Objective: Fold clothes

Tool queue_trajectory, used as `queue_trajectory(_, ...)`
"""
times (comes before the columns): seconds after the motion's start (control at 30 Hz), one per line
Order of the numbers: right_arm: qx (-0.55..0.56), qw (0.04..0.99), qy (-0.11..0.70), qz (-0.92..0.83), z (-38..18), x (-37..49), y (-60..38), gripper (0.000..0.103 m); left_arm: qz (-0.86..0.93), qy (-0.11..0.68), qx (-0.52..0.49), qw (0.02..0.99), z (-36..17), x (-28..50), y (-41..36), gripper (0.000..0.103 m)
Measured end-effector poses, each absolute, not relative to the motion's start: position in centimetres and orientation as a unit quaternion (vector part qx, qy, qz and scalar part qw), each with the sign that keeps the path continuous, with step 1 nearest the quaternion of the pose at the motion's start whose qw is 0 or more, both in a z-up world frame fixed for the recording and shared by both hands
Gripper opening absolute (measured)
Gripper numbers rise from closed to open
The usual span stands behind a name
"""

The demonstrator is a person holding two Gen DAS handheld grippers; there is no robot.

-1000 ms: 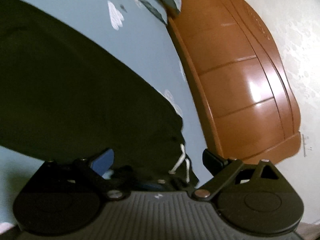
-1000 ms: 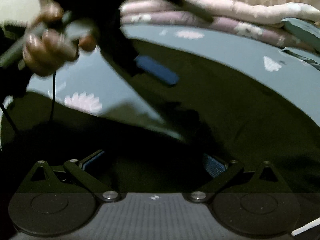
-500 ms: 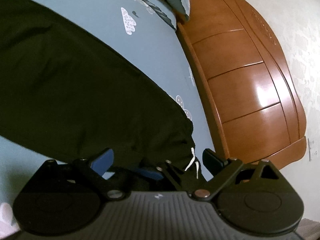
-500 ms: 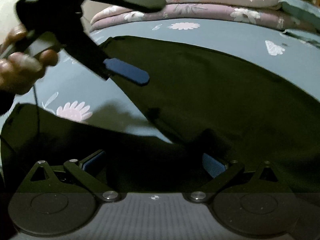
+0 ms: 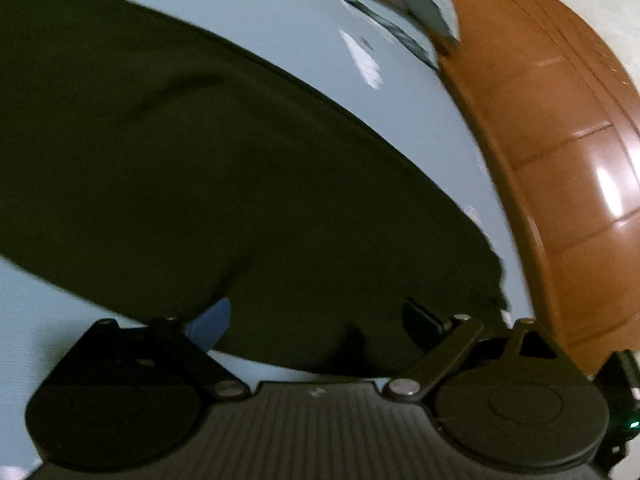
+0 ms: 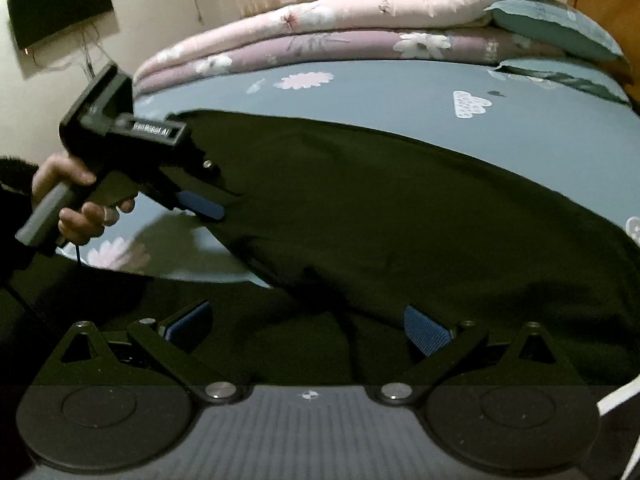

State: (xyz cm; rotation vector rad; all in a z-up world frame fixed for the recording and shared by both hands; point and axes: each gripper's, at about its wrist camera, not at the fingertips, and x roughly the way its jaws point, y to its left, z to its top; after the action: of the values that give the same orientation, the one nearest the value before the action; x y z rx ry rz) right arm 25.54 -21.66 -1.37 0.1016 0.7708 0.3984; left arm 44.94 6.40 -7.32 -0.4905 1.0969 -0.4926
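Dark trousers [image 6: 400,216] lie spread on a blue flowered bedsheet [image 6: 400,92]. One leg runs from the upper left across to the right, and another lies along the bottom left. My right gripper [image 6: 306,320] is open low over the cloth near where the legs meet. In the right wrist view, a hand [image 6: 76,204] holds my left gripper [image 6: 208,204] at the upper leg's near edge. In the left wrist view, the left gripper [image 5: 316,320] is open, its fingers wide apart over the trousers [image 5: 200,168]. Nothing is pinched.
A glossy brown wooden headboard [image 5: 560,168] borders the bed on the right. Folded pink and purple quilts [image 6: 340,28] and a teal pillow [image 6: 552,24] are stacked at the bed's far side. A black box [image 6: 60,4] hangs on the wall.
The hand brought the left gripper down from above to the edge of the trouser leg. The white drawstring left the left wrist view. The right gripper barely moved.
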Motion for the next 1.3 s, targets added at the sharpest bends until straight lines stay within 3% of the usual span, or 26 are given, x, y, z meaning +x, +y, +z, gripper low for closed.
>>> queue_trajectory(0.1,0.063,0.905,0.362,0.214,-1.3,26.5,-21.0,0.097,-0.216,0.506,-0.216,0.806,-6.5,44.5,7.1,0.092)
queue_trajectory(0.57,0.066,0.876,0.389,0.278,-2.3,29.3,-16.5,0.096,-0.24,0.474,-0.124,0.838,-3.9,42.4,4.9,0.093)
queue_trajectory(0.93,0.052,0.912,0.397,0.087,-0.6,26.2,-24.1,0.098,-0.252,0.433,0.064,0.863,-5.5,41.7,-2.3,0.093)
queue_trajectory(1.3,0.042,0.899,0.434,0.049,-4.9,26.5,-23.8,0.103,-0.186,0.449,0.076,0.871,-6.6,41.3,1.6,0.093)
